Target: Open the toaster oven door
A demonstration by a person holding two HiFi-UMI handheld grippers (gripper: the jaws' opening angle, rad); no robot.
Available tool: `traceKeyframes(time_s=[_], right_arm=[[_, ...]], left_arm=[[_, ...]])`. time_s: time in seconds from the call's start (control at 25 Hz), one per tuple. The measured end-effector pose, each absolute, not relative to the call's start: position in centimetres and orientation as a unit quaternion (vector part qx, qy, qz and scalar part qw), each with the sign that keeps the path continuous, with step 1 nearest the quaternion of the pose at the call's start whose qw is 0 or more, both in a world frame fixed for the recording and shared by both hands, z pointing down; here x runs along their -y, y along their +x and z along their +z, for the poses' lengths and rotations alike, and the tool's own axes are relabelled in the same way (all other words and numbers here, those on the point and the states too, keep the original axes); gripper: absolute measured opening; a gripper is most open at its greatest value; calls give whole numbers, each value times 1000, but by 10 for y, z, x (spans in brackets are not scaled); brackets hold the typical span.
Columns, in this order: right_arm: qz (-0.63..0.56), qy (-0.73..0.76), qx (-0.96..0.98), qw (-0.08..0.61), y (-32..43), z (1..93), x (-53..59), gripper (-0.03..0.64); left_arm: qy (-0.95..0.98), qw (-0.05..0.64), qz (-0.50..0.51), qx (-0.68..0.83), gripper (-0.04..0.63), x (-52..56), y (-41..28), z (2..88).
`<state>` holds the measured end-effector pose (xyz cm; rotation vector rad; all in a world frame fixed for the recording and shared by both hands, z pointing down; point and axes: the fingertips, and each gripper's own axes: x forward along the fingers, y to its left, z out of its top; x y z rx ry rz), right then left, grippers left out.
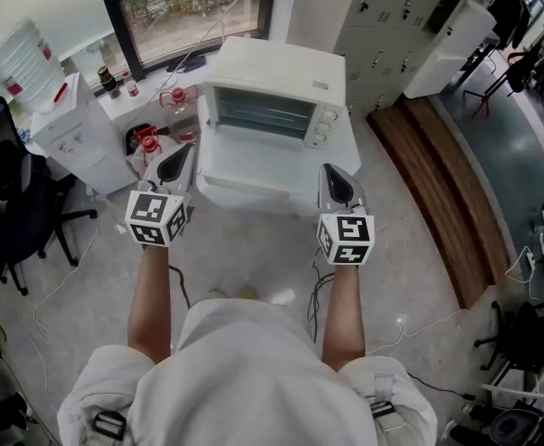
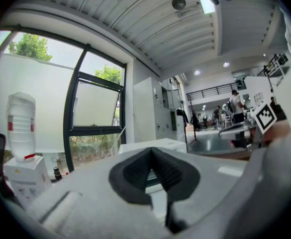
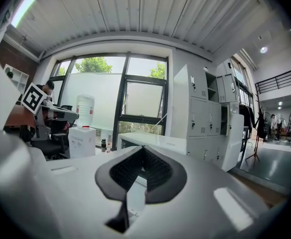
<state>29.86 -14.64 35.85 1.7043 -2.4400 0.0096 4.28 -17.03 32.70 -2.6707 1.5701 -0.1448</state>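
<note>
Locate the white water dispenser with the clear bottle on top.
In the head view the white water dispenser stands at upper left, beside the dark-framed window and left of the white toaster oven; the left gripper view shows it at far left too.

The person wears a pale short-sleeved shirt (image 1: 253, 379) with a black buckled strap (image 1: 109, 425) at each shoulder. The left claw (image 1: 180, 153) and right claw (image 1: 333, 171) are light grey shells (each capped by a cube of black-and-white square markers), with black ribbed pads (image 3: 158, 172) and trailing black cables (image 1: 184, 289).
</note>
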Motion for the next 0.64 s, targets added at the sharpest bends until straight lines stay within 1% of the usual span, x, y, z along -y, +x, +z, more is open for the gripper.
traceKeyframes(time_s=[0.48,0.64], right_arm=[[-20,569,818,82,297,347,153,3],[3,564,825,46,296,342,154,3]], left_arm=[[-860,33,-40,-508,-2,170,33,320],[-862,30,-33,-504,-2,172,32,319]])
